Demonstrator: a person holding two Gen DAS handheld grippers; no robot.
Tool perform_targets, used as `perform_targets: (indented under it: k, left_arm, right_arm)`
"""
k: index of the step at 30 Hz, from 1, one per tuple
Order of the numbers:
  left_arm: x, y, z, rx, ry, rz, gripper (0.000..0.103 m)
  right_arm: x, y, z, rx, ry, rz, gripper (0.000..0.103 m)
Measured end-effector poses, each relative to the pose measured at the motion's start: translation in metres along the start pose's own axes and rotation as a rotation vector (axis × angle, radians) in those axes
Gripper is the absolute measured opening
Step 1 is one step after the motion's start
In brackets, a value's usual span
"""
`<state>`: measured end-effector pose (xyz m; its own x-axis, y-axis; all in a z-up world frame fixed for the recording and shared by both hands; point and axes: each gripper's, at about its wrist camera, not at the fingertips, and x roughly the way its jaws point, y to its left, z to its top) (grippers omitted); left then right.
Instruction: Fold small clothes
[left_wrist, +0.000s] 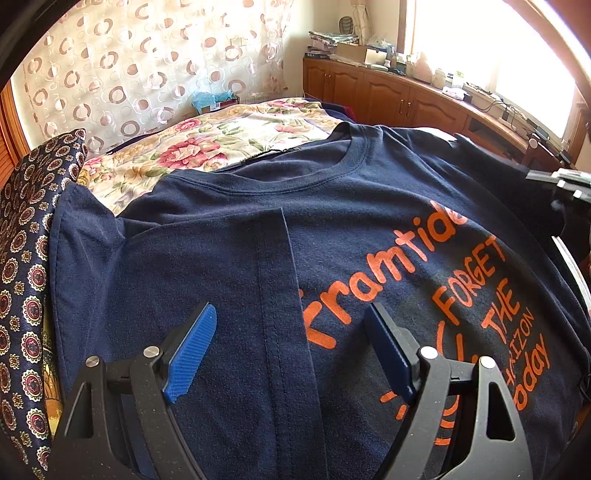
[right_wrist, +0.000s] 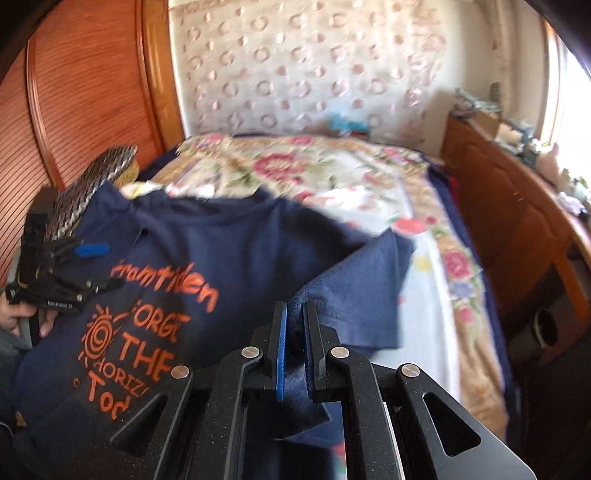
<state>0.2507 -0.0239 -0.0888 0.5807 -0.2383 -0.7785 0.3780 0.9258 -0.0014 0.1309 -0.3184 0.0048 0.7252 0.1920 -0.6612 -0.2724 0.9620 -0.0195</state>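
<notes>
Navy T-shirt (left_wrist: 221, 258) on floral bedspread (left_wrist: 221, 144), right gripper (right_wrist: 294, 347) clamping sleeve (right_wrist: 354, 280)

Both grippers are the same build: matte black linkage arms with triangular cutouts and round silver pivot screws, plus ribbed blue pads on the fingers. The left gripper (left_wrist: 291, 354) shows them best, the right gripper (right_wrist: 294, 347) looks the same. White lettering is printed on the left one's body, too small to read. A hand (right_wrist: 22, 321) shows under it with a bit of grey sleeve.
</notes>
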Motion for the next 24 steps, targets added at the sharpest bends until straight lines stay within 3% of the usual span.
perform_targets:
  k: [3,7,14,19,24]
  left_arm:
    - [-0.005,0.002,-0.001,0.001,-0.004,-0.001,0.083]
    - [-0.031,0.007,0.003,-0.03,-0.099,-0.013,0.083]
    - [-0.068,0.012,0.006,-0.065,-0.222,-0.015,0.083]
    - [-0.074,0.013,0.006,-0.049,-0.239,0.007,0.083]
    - [-0.072,0.013,0.004,-0.046,-0.232,0.0,0.083]
  right_arm:
    - [0.018,0.005,-0.011,0.02,0.045,0.028,0.008]
    - [0.026,-0.001,-0.012,0.039,0.079,0.039,0.02]
    - [-0.007,-0.02,0.006,0.054,-0.008,-0.041,0.036]
    - [0.015,-0.053,-0.001,0.12,0.044,-0.161,0.037]
    - [0.047,-0.072,-0.006,0.216,0.099,-0.107,0.036]
